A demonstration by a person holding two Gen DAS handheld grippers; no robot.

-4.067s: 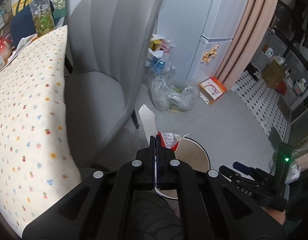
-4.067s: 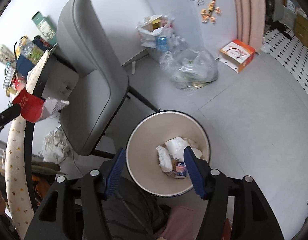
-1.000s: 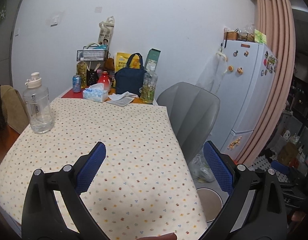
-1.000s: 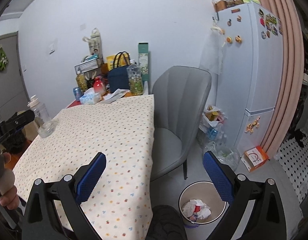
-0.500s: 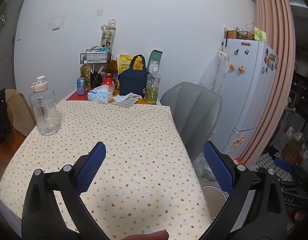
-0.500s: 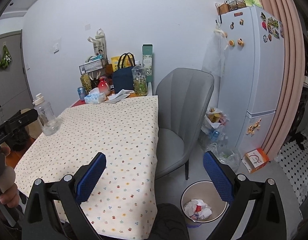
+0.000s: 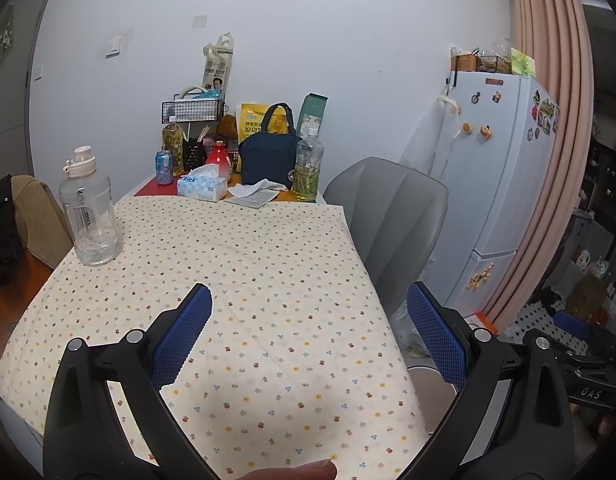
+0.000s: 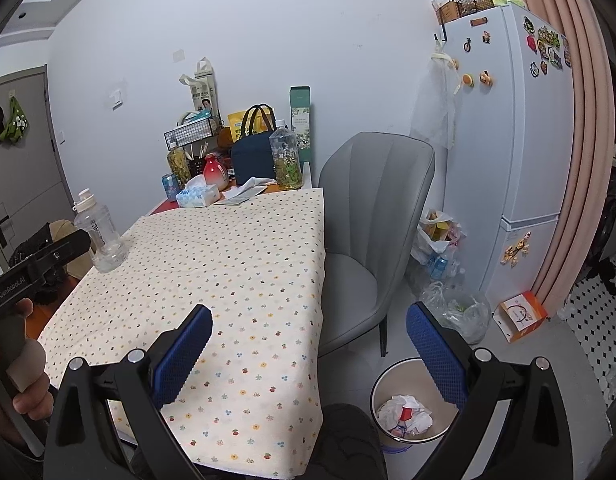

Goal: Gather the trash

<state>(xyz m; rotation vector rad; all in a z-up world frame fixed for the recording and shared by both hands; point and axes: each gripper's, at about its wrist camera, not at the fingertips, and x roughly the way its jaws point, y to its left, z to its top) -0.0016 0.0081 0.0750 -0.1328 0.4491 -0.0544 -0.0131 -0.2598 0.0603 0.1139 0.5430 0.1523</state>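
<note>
Both tongs, left tongs (image 7: 308, 336) and right tongs (image 8: 308, 344), are hanging spread and empty above the bench (image 8: 236, 264); the trash bin (image 8: 378, 392) is sitting below the right one.

White walls; grey chair (image 8: 372, 216) beside clothed table (image 8: 228, 256); white fridge (image 8: 508, 152); pink curtain (image 8: 580, 128).
</note>
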